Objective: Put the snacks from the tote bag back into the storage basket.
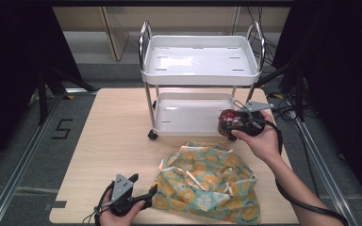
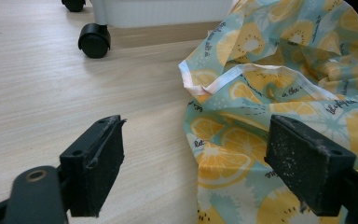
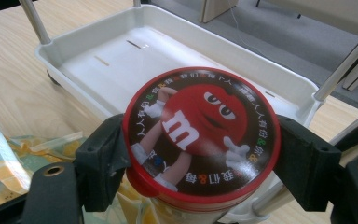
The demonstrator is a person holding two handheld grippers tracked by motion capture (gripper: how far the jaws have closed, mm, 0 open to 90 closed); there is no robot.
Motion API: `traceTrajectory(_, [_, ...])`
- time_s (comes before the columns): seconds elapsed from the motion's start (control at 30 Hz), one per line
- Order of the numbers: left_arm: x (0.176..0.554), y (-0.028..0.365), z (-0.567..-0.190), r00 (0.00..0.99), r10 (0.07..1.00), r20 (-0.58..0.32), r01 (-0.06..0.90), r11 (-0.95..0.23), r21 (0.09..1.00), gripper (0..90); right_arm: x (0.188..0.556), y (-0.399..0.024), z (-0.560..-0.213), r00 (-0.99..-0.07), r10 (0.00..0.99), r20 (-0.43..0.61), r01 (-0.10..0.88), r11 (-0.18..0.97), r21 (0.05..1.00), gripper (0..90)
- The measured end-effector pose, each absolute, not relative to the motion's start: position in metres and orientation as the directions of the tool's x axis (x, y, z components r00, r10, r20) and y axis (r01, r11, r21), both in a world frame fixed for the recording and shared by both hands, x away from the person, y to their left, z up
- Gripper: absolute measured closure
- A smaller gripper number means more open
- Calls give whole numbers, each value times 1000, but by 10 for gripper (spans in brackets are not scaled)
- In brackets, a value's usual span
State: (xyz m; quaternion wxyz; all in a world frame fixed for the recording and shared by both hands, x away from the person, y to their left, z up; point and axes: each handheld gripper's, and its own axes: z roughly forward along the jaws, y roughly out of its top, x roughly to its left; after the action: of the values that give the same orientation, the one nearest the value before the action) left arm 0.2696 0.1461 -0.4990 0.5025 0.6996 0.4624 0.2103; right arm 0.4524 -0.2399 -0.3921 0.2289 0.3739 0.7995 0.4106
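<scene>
Right gripper (image 1: 229, 126) level, jaws clamping candy jar (image 3: 200, 135) | left gripper (image 1: 147, 194) low, jaws apart

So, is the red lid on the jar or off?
On. The red lid sits on the jar, which the right gripper clamps at both sides above the cart's lower tray.

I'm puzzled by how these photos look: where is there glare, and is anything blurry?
High view: ceiling light glares off the cart's top tray, and the room's edges are dark. Left gripper view: the black jaws look soft, the fruit-print bag sharper. Right gripper view: the red candy jar is crisp, the floor behind hazy.
</scene>
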Motion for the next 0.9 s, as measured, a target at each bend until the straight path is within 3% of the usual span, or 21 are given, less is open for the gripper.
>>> traceTrajectory(0.9, [269,146,-498,483,861,-158,439,-82,894,190,459,-237,-394,-604,794,-70,406,382,830,262])
